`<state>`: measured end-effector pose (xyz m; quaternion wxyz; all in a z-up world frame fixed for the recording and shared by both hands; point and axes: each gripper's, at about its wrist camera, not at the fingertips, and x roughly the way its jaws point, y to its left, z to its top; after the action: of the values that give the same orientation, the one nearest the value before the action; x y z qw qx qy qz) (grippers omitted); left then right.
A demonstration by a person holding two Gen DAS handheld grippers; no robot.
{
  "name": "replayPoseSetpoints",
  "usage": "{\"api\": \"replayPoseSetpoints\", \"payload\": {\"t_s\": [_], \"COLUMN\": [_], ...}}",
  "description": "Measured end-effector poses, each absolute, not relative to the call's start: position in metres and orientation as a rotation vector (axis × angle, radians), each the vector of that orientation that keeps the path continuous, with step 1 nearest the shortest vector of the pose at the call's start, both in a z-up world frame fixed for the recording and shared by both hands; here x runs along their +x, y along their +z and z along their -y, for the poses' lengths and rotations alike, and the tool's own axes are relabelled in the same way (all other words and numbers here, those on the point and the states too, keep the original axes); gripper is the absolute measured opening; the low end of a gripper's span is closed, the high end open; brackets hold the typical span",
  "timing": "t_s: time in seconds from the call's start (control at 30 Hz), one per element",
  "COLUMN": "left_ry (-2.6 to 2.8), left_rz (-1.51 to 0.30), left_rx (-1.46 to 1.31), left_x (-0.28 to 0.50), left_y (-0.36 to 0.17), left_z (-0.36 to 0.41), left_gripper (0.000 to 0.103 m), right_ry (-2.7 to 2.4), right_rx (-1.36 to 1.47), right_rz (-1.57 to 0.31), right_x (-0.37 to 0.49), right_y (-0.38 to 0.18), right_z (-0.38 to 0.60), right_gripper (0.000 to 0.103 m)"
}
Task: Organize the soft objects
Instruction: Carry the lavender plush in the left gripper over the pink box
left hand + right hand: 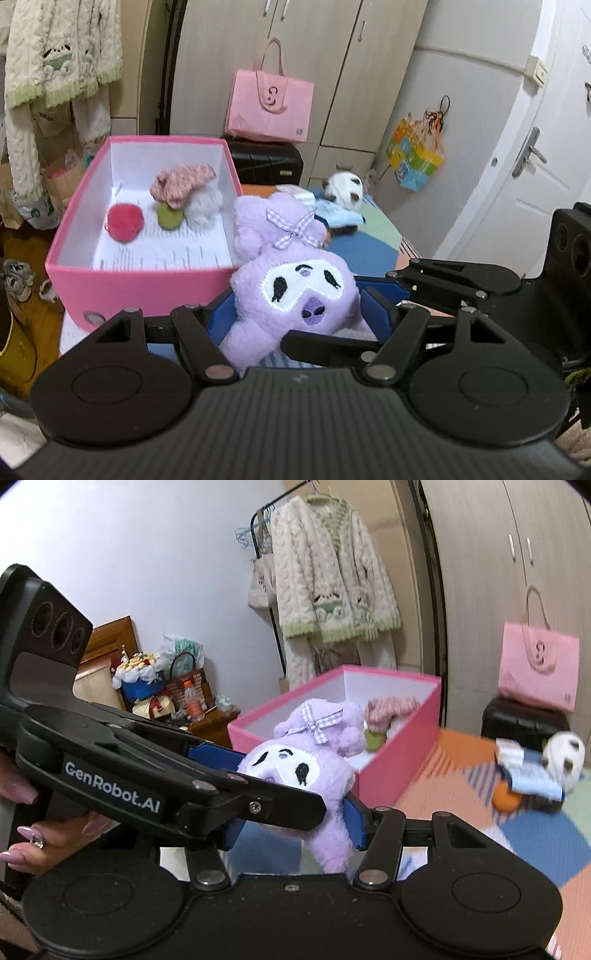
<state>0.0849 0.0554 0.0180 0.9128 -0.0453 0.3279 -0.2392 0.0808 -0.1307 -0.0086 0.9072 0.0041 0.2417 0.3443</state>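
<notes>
Both grippers clamp the purple plush toy (pixel 291 291) at once — we see our left gripper (pixel 295 317) with its blue pads (pixel 380 314) about half apart and pressed into the toy's sides, and our right gripper (pixel 295 830) doing the same lower down, its blue pads (pixel 354 823) squeezing the toy's narrower body. From the right wrist view, the left gripper (pixel 236 768) comes in from the left and grips the toy (pixel 295 768) at head height, so the two pairs of fingers cross one another around it. A hand (pixel 48 834) with long pale nails wraps the left gripper's handle. Both grippers point somewhat downward, towards the bed.

Our toy sits between the pads with its embroidered face up and its checked bow (pixel 293 227) towards the far side, lifted clear of the patchwork bed cover (pixel 461 775). Just beyond it stands the open pink box (pixel 140 284), touching or nearly touching the toy's ears in the left wrist view. Inside the box lie a red ball (pixel 125 219), a green round piece (pixel 169 216), a pink checked cloth item (pixel 183 181) and something white and fluffy (pixel 205 206). Farther right on the cover rest a white spotted plush (pixel 345 186) and a light blue folded piece (pixel 340 214) — well apart from the grippers.
</notes>
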Motion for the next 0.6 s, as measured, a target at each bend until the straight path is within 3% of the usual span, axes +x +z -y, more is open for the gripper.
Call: {"api": "replayPoseSetpoints", "payload": {"t_s": [0.37,0.6], "left_ry": [-0.464,-0.434], "left_rz": [-0.671,-0.786], "left_rx": [-0.156,-0.220], "left_x": [0.161,0.228], "left_y": [0.021,-0.002], "left_z": [-0.089,-0.105], "left_gripper": [0.071,0.071], "right_ry": [0.691,0.682], "right_rx": [0.013,0.024], "right_rz": [-0.485,-0.564], "right_x": [0.146,0.201], "right_y": [0.003,-0.010], "right_z": [0.100,0.077], "right_gripper": [0.060,0.060]}}
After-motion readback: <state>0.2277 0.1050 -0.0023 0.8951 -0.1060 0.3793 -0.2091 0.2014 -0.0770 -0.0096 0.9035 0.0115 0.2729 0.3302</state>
